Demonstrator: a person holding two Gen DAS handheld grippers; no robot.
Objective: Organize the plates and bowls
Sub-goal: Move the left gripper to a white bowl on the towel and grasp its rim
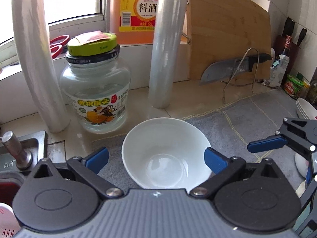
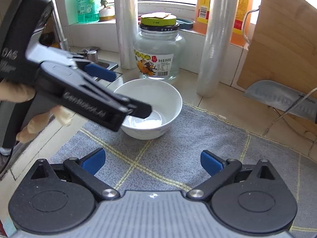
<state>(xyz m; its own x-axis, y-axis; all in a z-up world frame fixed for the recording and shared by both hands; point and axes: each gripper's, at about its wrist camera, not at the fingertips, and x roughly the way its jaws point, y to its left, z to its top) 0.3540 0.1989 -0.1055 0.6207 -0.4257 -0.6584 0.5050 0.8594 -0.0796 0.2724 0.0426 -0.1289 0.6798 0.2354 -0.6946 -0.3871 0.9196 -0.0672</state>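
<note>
White bowl (image 1: 165, 154) upright on the grey mat (image 2: 178, 158), just in front of a glass jar (image 1: 95, 91) on the bench. Left gripper (image 1: 156, 158) over the bowl, jaws spread, gripping nothing (one tip inside the rim). Right gripper (image 2: 152, 161) nearby, jaws spread, empty.

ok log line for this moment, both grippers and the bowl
left hand-held gripper: open, straddling white bowl | right hand-held gripper: open, empty, over grey mat | bowl: upright on mat
</note>
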